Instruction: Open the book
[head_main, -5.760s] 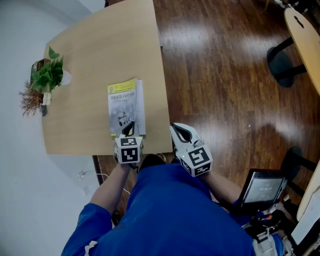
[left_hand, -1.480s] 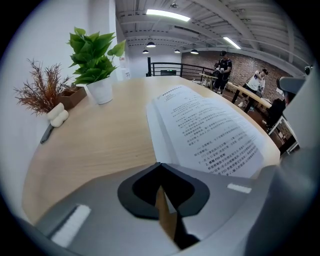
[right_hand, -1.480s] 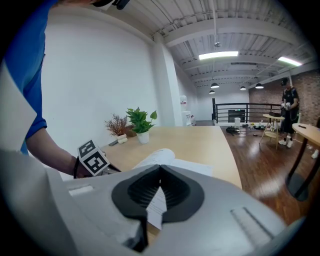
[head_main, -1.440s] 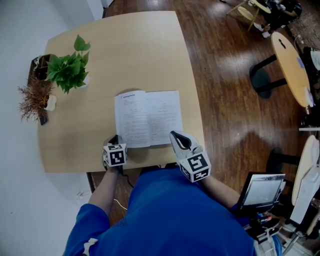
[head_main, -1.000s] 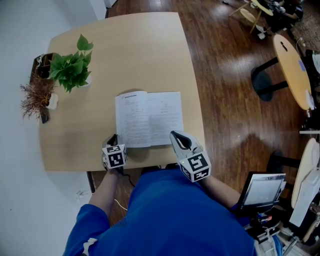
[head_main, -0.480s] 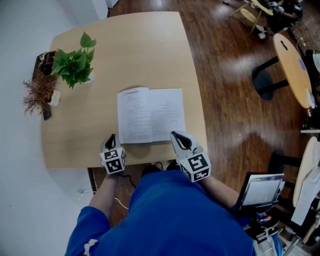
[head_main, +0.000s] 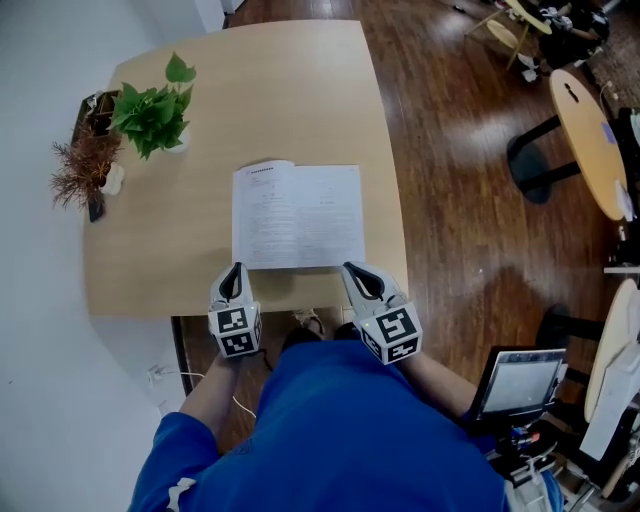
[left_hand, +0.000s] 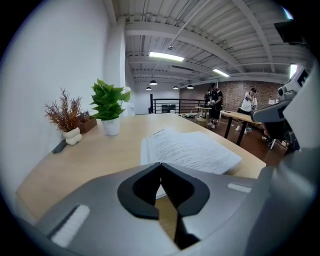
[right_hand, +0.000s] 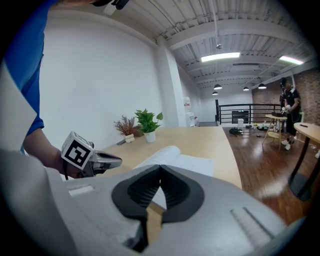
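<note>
Left hand-held gripper (head_main: 235, 270) withdrawn from book (head_main: 298, 215), it and right hand-held gripper (head_main: 353, 271) closed — open spread widest left-right

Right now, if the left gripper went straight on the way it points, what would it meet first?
Probably the open book, at its near left corner; the left gripper tilts down toward it. Depth is unclear: it might touch the table just before.
</note>
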